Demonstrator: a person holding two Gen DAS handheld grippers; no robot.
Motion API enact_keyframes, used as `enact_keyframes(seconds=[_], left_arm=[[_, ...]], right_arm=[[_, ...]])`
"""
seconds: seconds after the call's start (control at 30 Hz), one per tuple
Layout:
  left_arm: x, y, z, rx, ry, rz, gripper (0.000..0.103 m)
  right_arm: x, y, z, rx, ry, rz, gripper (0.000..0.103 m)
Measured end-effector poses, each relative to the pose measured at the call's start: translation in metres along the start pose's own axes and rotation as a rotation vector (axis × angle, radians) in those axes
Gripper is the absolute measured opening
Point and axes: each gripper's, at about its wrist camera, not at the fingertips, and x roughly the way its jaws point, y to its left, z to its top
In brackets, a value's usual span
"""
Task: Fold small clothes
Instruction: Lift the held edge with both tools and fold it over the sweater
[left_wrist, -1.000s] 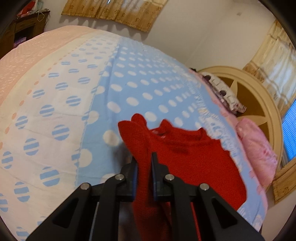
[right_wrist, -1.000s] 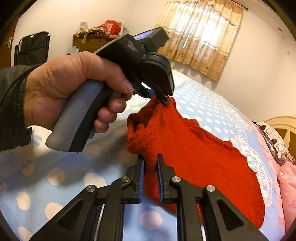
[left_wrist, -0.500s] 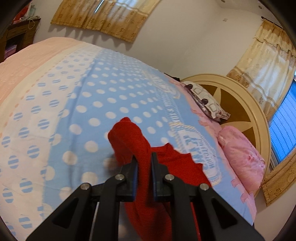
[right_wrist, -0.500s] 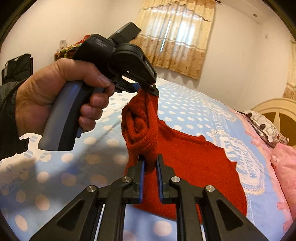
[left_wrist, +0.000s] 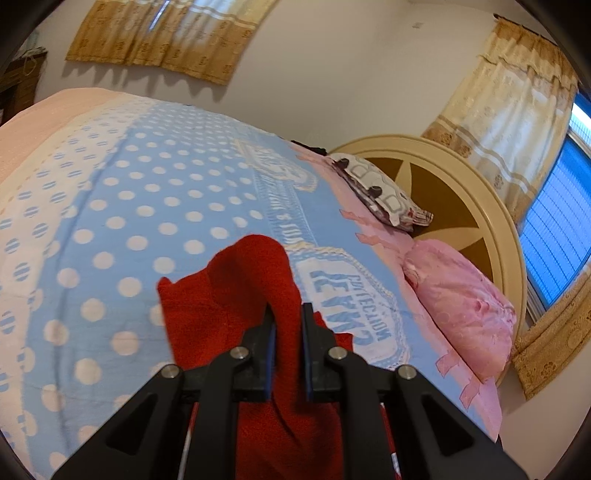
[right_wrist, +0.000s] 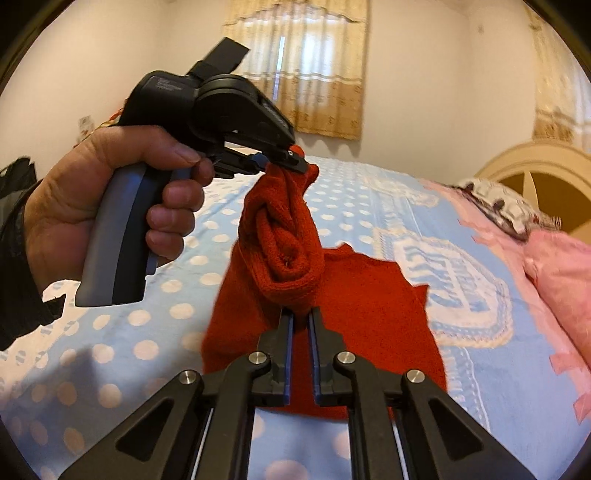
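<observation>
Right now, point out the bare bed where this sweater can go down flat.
Best patch: the blue polka-dot blanket left of the red sweater, out to its white dotted border. Crowded: the right side, where the pink pillow and patterned pillow sit. Left gripper and right gripper both pinch the sweater.

Bedspread (left_wrist: 177, 206): light blue with white dots, a lettered panel toward the right, covering the bed.
Side band (left_wrist: 55, 122): pink and cream, far left edge of the bed.
Headboard (left_wrist: 461, 192): cream, rounded, brown star panel, far right.
Patterned pillow (left_wrist: 376, 192): white and dark, against the headboard.
Pink pillow (left_wrist: 458, 306): nearer, just beside the patterned one.
Curtains (right_wrist: 303, 62): gold and cream, on the far wall.
Window (left_wrist: 554, 236): blue, far right.
</observation>
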Motion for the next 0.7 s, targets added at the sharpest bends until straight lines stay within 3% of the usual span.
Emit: enact_keyframes(seconds=[0.5,0.7], left_arm=[[0.062,-0.055,-0.016,0.085,0.102,-0.024,0.012],[0.093,-0.067,-0.031,0.098,0.151,-0.029,0.011]], right_arm=[[0.0,-0.075,-0.023,0.167,0.078,-0.033,0.0],[0.006,-0.102,-0.046,0.256,0.151,-0.001,0.0]])
